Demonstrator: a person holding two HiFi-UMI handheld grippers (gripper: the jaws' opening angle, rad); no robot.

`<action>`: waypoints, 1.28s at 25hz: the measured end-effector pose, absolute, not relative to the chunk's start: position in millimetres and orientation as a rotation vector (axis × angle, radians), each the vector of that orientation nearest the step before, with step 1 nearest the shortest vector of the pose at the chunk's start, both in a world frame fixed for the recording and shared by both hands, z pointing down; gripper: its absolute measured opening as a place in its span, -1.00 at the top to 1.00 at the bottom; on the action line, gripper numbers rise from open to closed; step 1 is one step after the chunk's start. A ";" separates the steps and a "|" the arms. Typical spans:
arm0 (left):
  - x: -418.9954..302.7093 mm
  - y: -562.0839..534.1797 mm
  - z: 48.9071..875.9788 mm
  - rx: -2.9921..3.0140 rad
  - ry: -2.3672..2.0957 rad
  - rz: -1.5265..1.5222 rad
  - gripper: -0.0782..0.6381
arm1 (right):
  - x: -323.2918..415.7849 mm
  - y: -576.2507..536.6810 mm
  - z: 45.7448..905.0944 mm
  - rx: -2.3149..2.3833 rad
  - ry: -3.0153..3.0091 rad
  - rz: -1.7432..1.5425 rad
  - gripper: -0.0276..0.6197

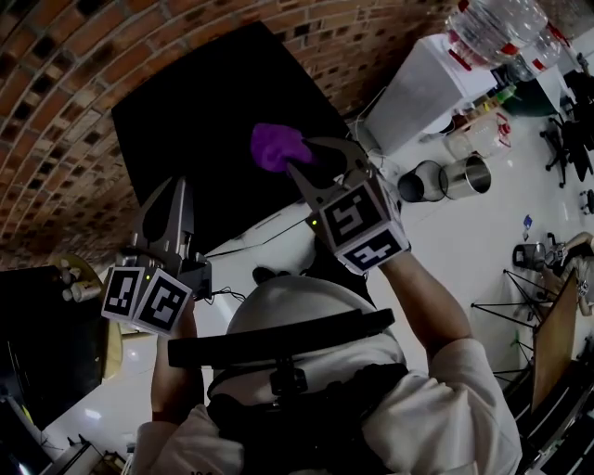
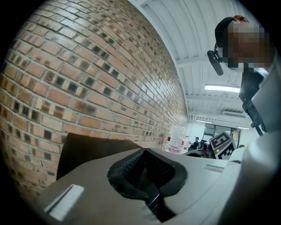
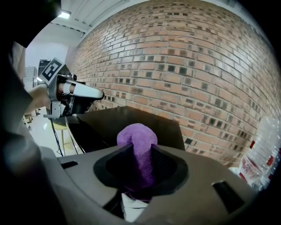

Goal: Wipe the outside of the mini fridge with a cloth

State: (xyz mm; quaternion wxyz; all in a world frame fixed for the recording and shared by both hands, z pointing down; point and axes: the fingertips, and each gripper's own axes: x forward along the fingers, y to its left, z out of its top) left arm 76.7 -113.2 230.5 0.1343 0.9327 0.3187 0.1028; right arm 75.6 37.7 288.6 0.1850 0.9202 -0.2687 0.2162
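Note:
The black mini fridge (image 1: 209,116) stands against the brick wall, and I see its top from above. My right gripper (image 1: 308,158) is shut on a bunched purple cloth (image 1: 277,146), held over the fridge's right part. In the right gripper view the cloth (image 3: 138,147) sticks up between the jaws, with the fridge (image 3: 131,116) behind it. My left gripper (image 1: 176,190) hovers at the fridge's near left edge, shut with nothing in it. In the left gripper view its jaws (image 2: 147,165) meet, and the fridge (image 2: 88,149) lies just ahead.
A brick wall (image 1: 83,83) runs behind the fridge. To the right stand a white water dispenser (image 1: 427,83) with a clear bottle (image 1: 492,28) and two metal bins (image 1: 464,174). A cable (image 1: 260,237) runs across the white floor. A round wooden stool (image 1: 79,274) stands at left.

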 end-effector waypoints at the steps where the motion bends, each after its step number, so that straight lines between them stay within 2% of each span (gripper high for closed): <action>1: 77.7 -106.7 230.3 2.706 0.930 0.303 0.76 | 76.3 42.2 288.6 2.582 -0.756 0.606 0.53; 20: 94.8 -31.4 235.0 2.766 0.779 0.328 0.76 | 91.1 89.5 268.1 2.450 -0.998 0.470 0.52; 32: 108.9 -22.6 240.0 2.759 0.842 0.390 0.76 | 116.5 125.5 266.8 2.774 -0.998 0.562 0.52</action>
